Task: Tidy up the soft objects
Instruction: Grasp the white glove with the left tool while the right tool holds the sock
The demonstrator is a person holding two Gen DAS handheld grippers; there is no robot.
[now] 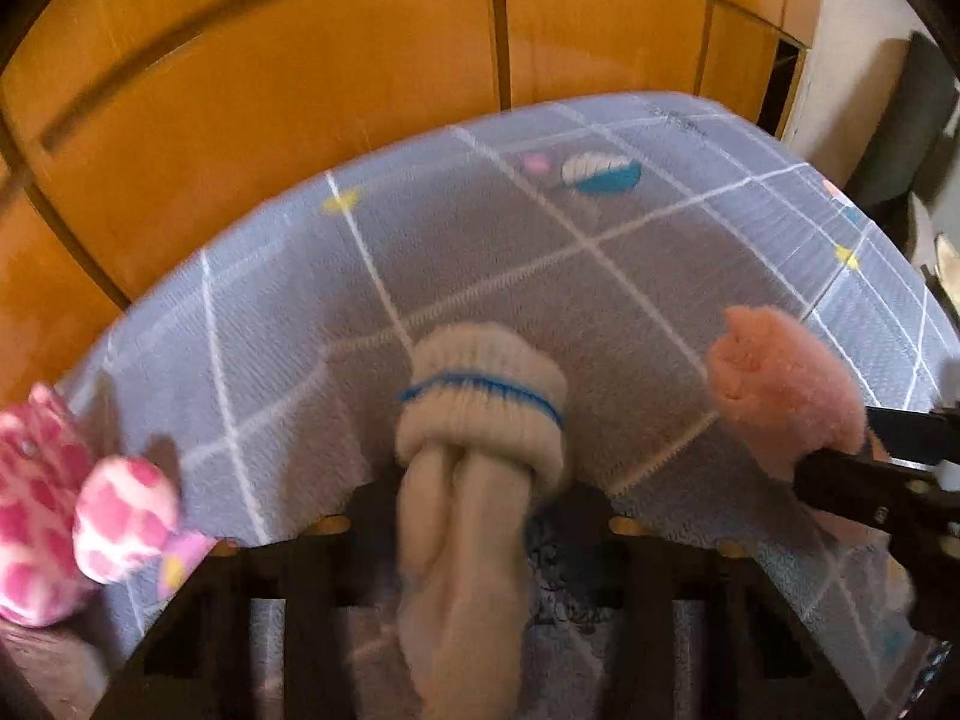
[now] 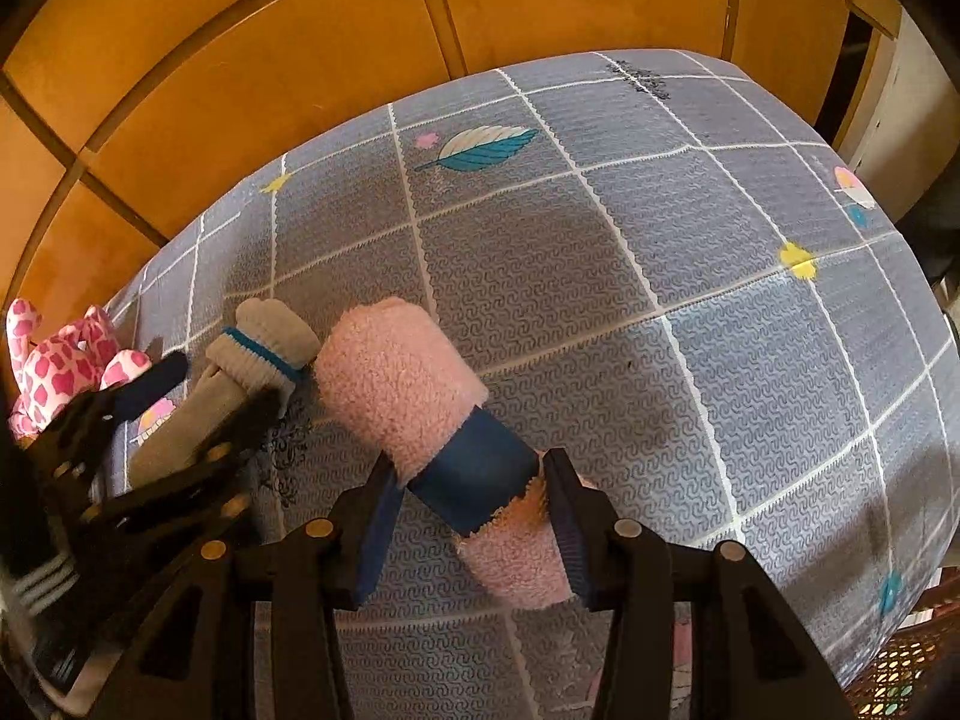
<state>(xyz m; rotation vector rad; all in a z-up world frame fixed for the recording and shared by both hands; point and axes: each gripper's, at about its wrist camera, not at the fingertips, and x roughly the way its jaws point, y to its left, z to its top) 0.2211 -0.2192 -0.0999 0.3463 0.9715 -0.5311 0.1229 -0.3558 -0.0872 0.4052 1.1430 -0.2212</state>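
Note:
A cream sock roll (image 1: 480,414) with a blue stripe lies on the grey checked bedsheet (image 1: 576,264). My left gripper (image 1: 468,510) straddles it, its dark fingers against both sides of the roll. The right wrist view shows the same sock roll (image 2: 264,348) in the left gripper (image 2: 228,384). My right gripper (image 2: 474,516) is shut on a pink fluffy roll (image 2: 396,384) with a blue band, which rests tilted on the bedsheet (image 2: 660,240). In the left wrist view the pink roll (image 1: 786,384) and right gripper (image 1: 840,450) are at the right.
A pink-and-white spotted plush toy (image 1: 36,510) (image 2: 60,360) lies at the sheet's left edge. Orange wooden panels (image 1: 300,60) rise behind the bed. A woven basket (image 2: 900,678) sits beyond the bed's right corner. The sheet stretches bare toward the far right.

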